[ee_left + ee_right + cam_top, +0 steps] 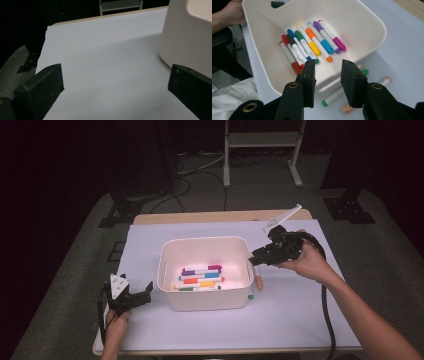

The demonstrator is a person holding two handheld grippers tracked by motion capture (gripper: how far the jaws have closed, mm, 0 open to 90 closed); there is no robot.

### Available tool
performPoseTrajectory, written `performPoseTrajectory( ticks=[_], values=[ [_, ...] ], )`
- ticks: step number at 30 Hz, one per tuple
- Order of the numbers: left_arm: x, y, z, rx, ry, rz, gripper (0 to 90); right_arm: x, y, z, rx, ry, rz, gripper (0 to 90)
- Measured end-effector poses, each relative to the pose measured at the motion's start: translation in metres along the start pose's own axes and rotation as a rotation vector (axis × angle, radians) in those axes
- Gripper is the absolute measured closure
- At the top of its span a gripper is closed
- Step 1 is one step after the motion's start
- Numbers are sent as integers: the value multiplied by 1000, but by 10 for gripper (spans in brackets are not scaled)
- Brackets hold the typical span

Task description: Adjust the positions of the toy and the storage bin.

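Note:
A white bin (170, 292) stands mid-table with several coloured markers (200, 277) lying side by side in it. The bin (372, 27) and its markers (312, 45) lie just ahead in the right gripper view. My right gripper (253, 258) hovers at the bin's right rim. In its own view the right gripper (328, 81) is open, nothing between its pads. Below it, loose markers lie on the table: a green-capped one (332, 98) and a peach-tipped one (348, 108). The peach-tipped marker (259, 281) sits right of the bin. My left gripper (146, 294) rests left of the bin, open wide, as its own view confirms for the left gripper (115, 85).
A white sheet (300, 320) covers the wooden table; its far edge (220, 216) shows bare wood. The bin wall (185, 37) rises close on the right of the left gripper view. A black cable (327, 315) trails from the right hand. Dark floor and stands surround the table.

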State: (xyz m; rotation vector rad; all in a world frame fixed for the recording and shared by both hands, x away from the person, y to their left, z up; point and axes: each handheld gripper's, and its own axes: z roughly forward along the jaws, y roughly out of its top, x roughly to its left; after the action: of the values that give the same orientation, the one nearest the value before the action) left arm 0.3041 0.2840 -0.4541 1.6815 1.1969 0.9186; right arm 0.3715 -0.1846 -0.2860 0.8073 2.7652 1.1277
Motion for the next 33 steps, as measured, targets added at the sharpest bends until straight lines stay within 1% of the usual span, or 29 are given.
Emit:
performPoseTrajectory(
  ticks=[2,5,10,14,15,16,21,22,24,28,33],
  values=[
    [0,0,0,0,1,3,0,-6,-8,1,3,-10,16,626],
    [0,0,0,-4,2,3,0,-15,-19,7,19,-28,40,624],
    [0,0,0,-5,0,2,0,-30,-37,24,46,-48,86,618],
    [0,0,0,-2,-2,2,0,-40,-47,38,60,-57,113,614],
    [0,0,0,-1,-2,2,0,-42,-49,42,62,-62,116,613],
    [0,0,0,-2,-2,2,0,-43,-50,45,65,-64,129,613],
    [0,0,0,-4,-1,3,0,-54,-58,66,91,-77,152,607],
    [0,0,0,-4,-2,3,0,-56,-59,70,93,-86,156,607],
    [0,0,0,-3,-4,2,0,-59,-60,77,97,-87,168,605],
    [0,0,0,-5,-4,2,0,-64,-63,92,110,-111,186,601],
    [0,0,0,-5,-5,1,0,-69,-65,103,121,-140,208,603]
  ],
)
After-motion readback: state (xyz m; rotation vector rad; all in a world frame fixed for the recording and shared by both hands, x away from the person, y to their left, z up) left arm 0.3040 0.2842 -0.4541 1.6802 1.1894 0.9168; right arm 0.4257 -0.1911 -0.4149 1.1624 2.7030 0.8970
